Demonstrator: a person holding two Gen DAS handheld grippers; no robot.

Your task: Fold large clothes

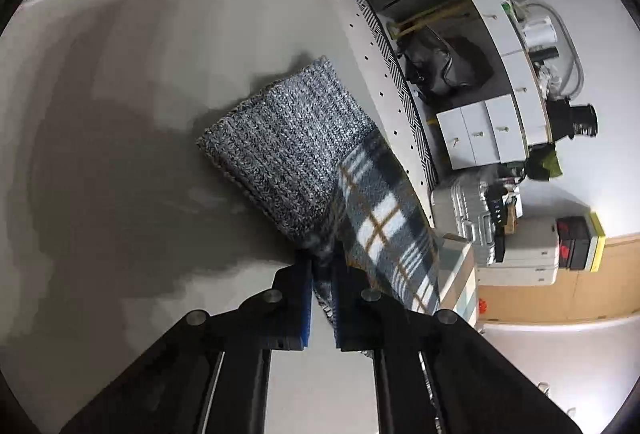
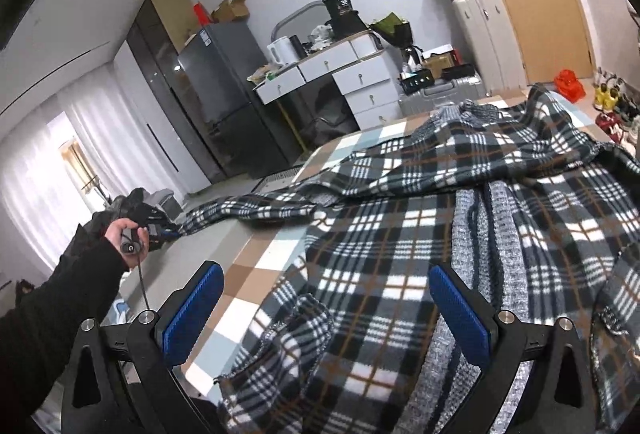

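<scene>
The left gripper [image 1: 322,270] is pinched on the plaid garment [image 2: 400,234] at the end of one sleeve, its blue pads pressed onto the cloth just where the grey knitted cuff [image 1: 280,146] meets the checked fabric; the cuff lies flat on the grey bed surface [image 1: 140,94], close to the bed's side edge with the patterned trim. From the right wrist view that sleeve stretches out across the bed toward the person's left hand [image 2: 128,234], while the bulk of the garment lies rumpled on the checked sheet [image 2: 256,274], with a grey ribbed panel running down its middle and a loose flap bunched near the bed's near edge. The right gripper [image 2: 324,310] hangs spread wide above the body of the garment, holding nothing. The main risk, as I judge it, is the thin bite on the sleeve: the pads hold only a narrow fold of cloth, and thick fleece can slide out once the sleeve is pulled or lifted across the body. A hard tug could also drag the whole rumpled garment toward the side edge instead of folding the sleeve over, since nothing pins the body down. The bunched flap near the near edge may get trapped under the fold and leave it lumpy.
</scene>
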